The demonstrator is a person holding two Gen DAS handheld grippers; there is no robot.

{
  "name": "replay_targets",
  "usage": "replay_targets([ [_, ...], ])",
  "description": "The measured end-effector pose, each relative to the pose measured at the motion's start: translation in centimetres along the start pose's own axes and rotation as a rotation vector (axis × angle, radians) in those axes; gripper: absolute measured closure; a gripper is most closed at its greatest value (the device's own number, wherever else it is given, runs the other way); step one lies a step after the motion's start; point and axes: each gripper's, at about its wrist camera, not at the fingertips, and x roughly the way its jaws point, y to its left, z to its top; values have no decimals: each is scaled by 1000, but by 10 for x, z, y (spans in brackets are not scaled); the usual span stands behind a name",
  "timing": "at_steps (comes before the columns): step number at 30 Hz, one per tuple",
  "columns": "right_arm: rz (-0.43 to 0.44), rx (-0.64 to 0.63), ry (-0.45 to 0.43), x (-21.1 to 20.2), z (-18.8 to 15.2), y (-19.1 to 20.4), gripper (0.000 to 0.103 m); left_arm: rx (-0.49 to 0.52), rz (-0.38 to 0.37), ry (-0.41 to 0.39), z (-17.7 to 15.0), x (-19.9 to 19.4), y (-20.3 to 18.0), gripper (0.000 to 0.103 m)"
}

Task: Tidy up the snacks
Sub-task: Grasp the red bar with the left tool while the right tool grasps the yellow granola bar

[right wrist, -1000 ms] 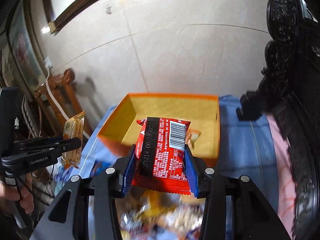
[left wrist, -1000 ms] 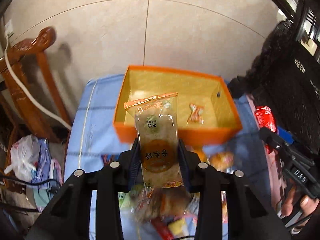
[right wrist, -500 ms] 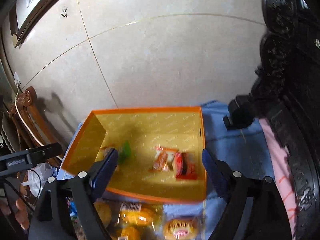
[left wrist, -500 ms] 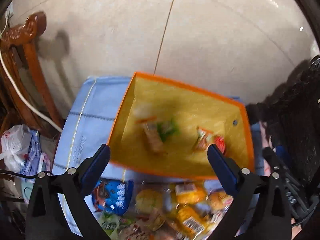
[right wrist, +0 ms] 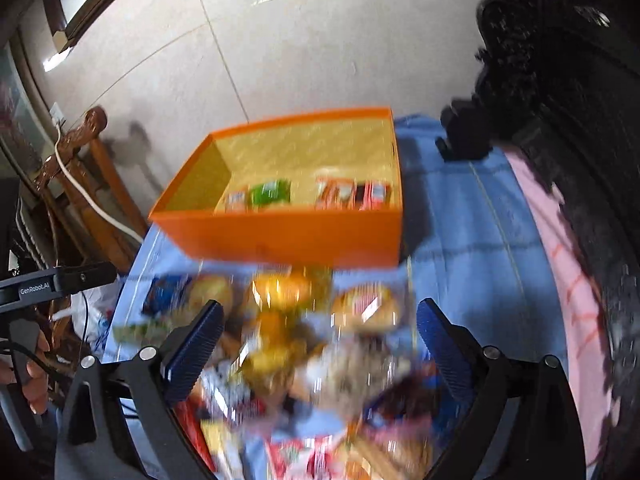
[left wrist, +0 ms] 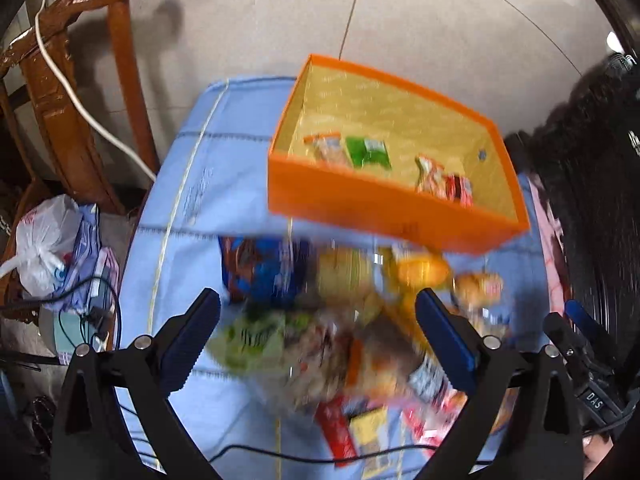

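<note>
An orange box [left wrist: 380, 208] [right wrist: 280, 236] stands on the blue cloth at the far side. Inside it lie a clear packet [left wrist: 326, 146], a green packet [left wrist: 368, 152] [right wrist: 270, 192], an orange-striped packet [left wrist: 430, 174] and a red packet [left wrist: 456, 188] [right wrist: 374, 194]. In front of the box lies a blurred pile of snacks [left wrist: 340, 320] [right wrist: 300, 340]. My left gripper [left wrist: 316, 304] hovers open and wide above the pile, holding nothing. My right gripper [right wrist: 320, 312] also hangs above the pile, its jaws opening, with nothing gripped between them.
The blue cloth [left wrist: 208, 184] covers the table; a pink cloth [right wrist: 560, 280] lies along its right side. A wooden chair [left wrist: 80, 80] with a white cable and a plastic bag [left wrist: 44, 236] stand to the left. Dark carved furniture [right wrist: 560, 80] rises on the right.
Both grippers opened and let go of their packets, which now lie in the orange box. Both then drew back and dropped toward the snack pile.
</note>
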Motion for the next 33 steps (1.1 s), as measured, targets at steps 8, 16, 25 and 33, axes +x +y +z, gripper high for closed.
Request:
replay_targets([
  [8, 38, -62, 131, -17, -92, 14, 5, 106, 24, 133, -89, 16, -1, 5],
  [16, 45, -78, 198, -19, -133, 26, 5, 43, 8, 290, -145, 55, 6, 5],
  [25, 56, -107, 218, -28, -150, 26, 5, -80, 14, 314, -154, 79, 8, 6],
  [33, 53, -109, 222, -39, -157, 15, 5, -91, 44, 345, -150, 99, 2, 27],
])
